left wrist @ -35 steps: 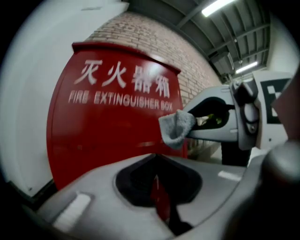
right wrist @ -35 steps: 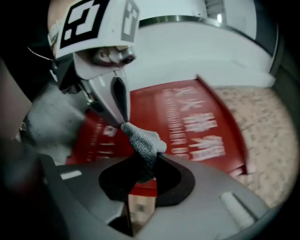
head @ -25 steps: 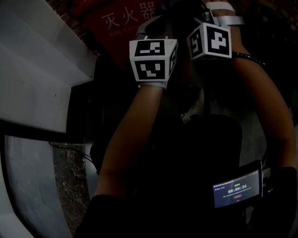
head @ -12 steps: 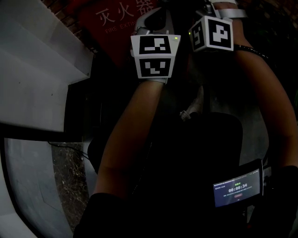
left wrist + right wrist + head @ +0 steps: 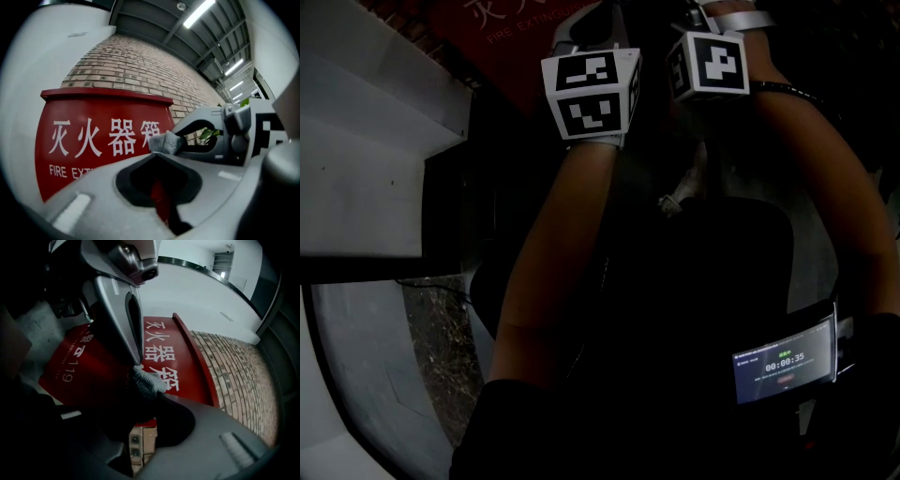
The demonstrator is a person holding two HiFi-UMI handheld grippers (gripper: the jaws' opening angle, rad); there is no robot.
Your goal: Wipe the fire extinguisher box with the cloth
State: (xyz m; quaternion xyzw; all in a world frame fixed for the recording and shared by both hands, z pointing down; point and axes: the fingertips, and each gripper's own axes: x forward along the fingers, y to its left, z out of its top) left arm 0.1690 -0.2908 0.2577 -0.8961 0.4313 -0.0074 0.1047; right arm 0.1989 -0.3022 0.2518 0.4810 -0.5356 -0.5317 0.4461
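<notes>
Head view: left gripper [image 5: 586,89] and right gripper [image 5: 712,66] are raised side by side toward the red fire extinguisher box [image 5: 487,23], probably lining up a wipe. Phone screen [image 5: 783,361] reads 00:00:35.

Left gripper view: jaws narrowed to their tips, grey cloth [image 5: 164,143] just beyond. Box front reads "灭火器箱", "FIRE EXT…".

Right gripper view: jaws clamped on the cloth, presented to the box face; contact unclear. "119" legible.

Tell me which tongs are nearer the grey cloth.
Right. The right tongs pinch the cloth at their tips; the left tongs sit shut just beside it, apparently not gripping it.
</notes>
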